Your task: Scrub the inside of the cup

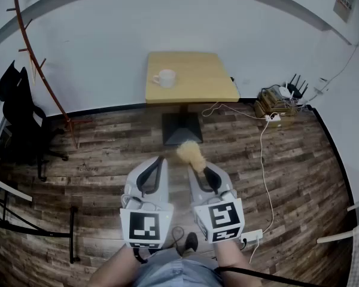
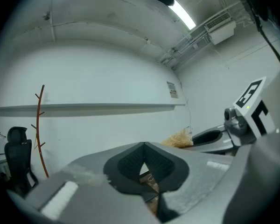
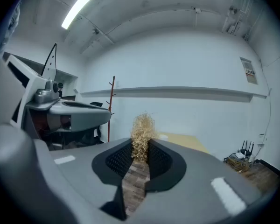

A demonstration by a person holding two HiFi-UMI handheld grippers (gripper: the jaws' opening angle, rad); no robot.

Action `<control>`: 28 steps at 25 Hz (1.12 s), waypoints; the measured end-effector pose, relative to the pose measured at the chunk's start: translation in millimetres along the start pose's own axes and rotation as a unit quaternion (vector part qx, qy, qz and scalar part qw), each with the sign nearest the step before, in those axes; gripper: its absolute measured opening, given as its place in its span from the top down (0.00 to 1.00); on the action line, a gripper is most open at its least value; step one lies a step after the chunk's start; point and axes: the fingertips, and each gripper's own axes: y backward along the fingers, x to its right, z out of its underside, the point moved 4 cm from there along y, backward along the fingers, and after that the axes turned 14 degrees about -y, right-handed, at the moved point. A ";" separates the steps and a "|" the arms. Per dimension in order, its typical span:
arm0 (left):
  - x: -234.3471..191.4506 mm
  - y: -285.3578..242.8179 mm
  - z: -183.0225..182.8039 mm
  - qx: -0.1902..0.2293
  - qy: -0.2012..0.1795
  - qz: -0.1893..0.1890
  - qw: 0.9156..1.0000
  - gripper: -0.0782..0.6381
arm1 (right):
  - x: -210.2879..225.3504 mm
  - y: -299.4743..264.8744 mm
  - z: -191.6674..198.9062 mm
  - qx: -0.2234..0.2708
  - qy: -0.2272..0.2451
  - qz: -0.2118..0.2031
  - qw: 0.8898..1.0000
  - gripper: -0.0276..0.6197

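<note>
A white cup stands on the left part of a small yellow table against the far wall, well ahead of both grippers. My right gripper is shut on a tuft of straw-coloured scrubbing fibre, which sticks up from between its pads. My left gripper is shut with nothing in it; its tips meet. Both are held side by side over the floor, pointing at the table. The fibre also shows in the left gripper view. The table and the cup peek out behind the fibre.
The table's dark pedestal base rests on wood-plank floor. A black chair and a thin red coat stand are at the left. A power strip, cables and a router lie right of the table. A white cable runs across the floor.
</note>
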 end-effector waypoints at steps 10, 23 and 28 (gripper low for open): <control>32.8 -19.1 -10.9 -0.001 0.003 0.003 1.000 0.86 | 37.6 18.8 -2.6 0.006 -0.021 -0.007 1.000 0.84; 74.8 -57.5 -7.2 -0.046 -0.021 -0.014 0.999 0.86 | 103.9 11.8 7.0 -0.009 -0.061 -0.043 0.997 0.84; 54.6 -71.7 13.6 -0.060 0.001 -0.021 0.998 0.86 | 101.4 -22.7 17.7 -0.029 -0.065 -0.051 0.996 0.84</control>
